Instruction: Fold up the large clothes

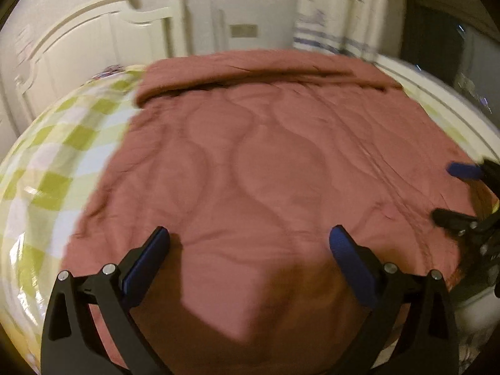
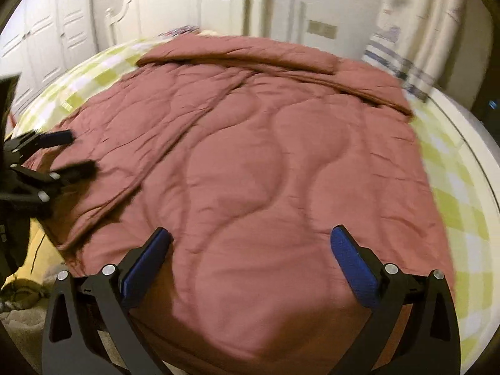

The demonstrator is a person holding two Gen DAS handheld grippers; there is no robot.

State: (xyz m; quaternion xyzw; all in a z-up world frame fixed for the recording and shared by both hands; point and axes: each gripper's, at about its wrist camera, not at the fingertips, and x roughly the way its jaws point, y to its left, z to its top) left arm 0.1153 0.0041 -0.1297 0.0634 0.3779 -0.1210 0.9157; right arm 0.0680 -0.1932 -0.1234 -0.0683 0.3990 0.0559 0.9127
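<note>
Left wrist: my left claw (image 1: 249, 240) gapes wide, empty, over the near edge of the quilt (image 1: 265, 143), which lies spread on the bed (image 1: 59, 143) (far edge already doubled back). Right wrist: right claw (image 2: 250, 240) equally wide, empty, nearer the quilt's right side, likely to pinch that hem.

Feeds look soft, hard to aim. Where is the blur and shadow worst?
Left wrist: motion smear on the checkered sheet; gripper shadow darkens the quilt near edge. Right wrist: quilt stitching sharper, curtain streaked.
</note>
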